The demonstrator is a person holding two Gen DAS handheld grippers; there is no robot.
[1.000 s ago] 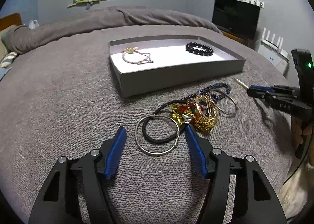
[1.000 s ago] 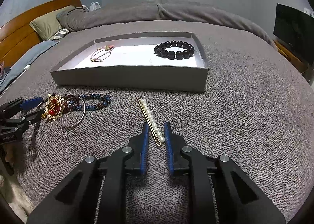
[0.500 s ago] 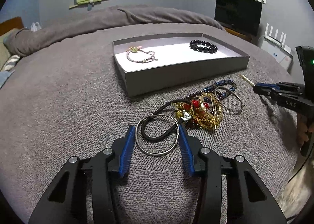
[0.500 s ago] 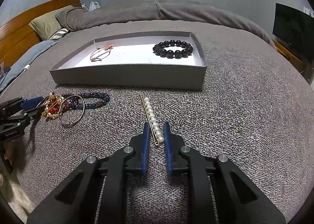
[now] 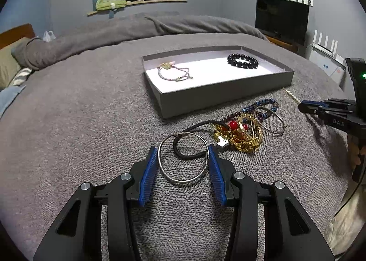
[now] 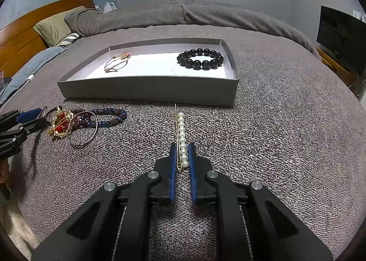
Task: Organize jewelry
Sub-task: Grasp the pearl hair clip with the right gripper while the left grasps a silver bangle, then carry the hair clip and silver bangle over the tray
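**A:** Left wrist view?

**B:** Left gripper [image 5: 183,148] low over grey blanket [image 5: 80,123], blue pads parted on either side of silver bangle [image 5: 183,158]; each pad right at the ring's edge, firm clamping not confirmable. Black hair tie [image 5: 189,146] lying partly inside the ring. Gold and red tangle [image 5: 238,132] just beyond, second bangle [image 5: 271,120] and blue bead bracelet [image 5: 265,104] behind it. Grey tray [image 5: 224,93] further back, holding cord bracelet [image 5: 175,73] and black bead bracelet [image 5: 242,61].

**A:** Right wrist view?

**B:** Right gripper [image 6: 182,148] down on the blanket, fingers narrowly parted around near end of pearl hairpin [image 6: 182,137]. Contact with the pads not clear. Pin lying lengthwise toward the tray's front wall, outside the tray.
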